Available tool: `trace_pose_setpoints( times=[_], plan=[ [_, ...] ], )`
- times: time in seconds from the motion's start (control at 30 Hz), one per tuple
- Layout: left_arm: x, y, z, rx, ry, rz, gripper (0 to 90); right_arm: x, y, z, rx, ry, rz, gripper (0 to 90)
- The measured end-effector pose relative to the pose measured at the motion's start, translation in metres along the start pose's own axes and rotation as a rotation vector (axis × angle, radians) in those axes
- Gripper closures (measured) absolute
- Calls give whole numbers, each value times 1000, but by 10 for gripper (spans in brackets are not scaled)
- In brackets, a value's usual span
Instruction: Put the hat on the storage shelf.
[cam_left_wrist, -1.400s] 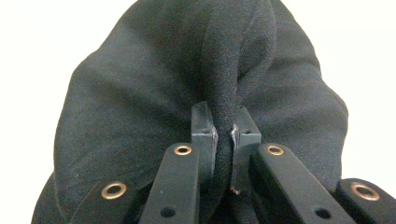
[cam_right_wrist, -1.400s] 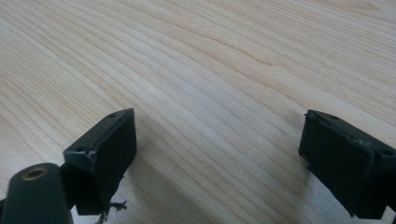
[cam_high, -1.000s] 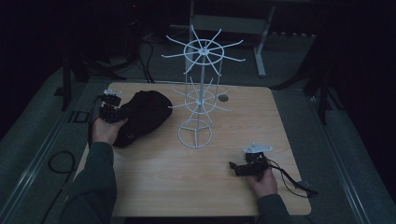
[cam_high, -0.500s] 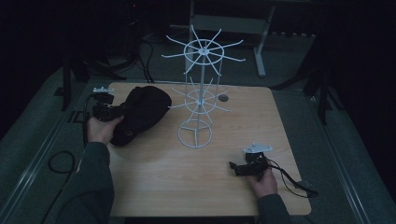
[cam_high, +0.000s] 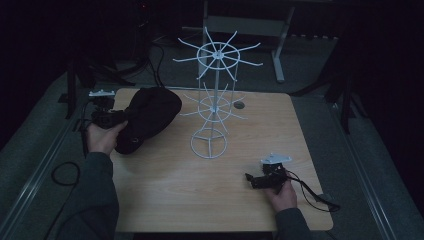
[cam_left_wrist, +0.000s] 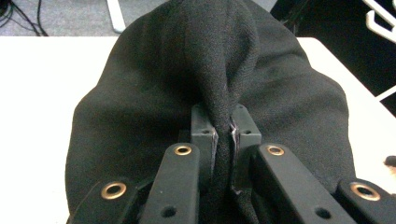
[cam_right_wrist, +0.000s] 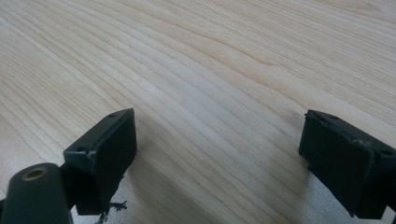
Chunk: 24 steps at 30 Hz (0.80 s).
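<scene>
Your left gripper (cam_left_wrist: 223, 140) has its fingers (cam_left_wrist: 204, 135) clamped on a pinched ridge of the black hat (cam_high: 147, 117), which lies slumped near the counter's far left corner. Judging by the wire rack (cam_high: 214, 102) standing just beside it, toward the middle of the far edge, the step in hand is lifting the hat to hang it on a prong. Keep the pinch firm, since only a thin fold of knit cloth sits between the pads and could slide out. Raise it clear of the counter before swinging across, so the loose bulk cannot catch the rack's lower prongs and tip the light frame.

Your right gripper (cam_right_wrist: 219, 149) rests near the near right corner, fingers wide apart, nothing between them; it could steady the rack's base ring.

The counter (cam_high: 200, 200) is pale wood grain. The room around is dark, with cables on the floor.
</scene>
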<state>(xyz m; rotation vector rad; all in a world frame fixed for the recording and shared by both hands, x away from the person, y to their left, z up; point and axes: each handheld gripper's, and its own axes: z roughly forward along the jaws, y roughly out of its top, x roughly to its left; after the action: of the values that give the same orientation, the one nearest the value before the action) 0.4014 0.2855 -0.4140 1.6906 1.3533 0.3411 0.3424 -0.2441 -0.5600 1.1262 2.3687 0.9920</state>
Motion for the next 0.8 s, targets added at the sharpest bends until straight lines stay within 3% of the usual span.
trace_pose_setpoints(
  times=[0.3, 0.8],
  plan=[
    [-1, 4, -12, -52, -47, -30, 842, 0, 0, 0, -1, 0, -1, 109],
    [-10, 12, -31, -121, -93, -27, 842, 0, 0, 0, -1, -1, -1, 109]
  ],
)
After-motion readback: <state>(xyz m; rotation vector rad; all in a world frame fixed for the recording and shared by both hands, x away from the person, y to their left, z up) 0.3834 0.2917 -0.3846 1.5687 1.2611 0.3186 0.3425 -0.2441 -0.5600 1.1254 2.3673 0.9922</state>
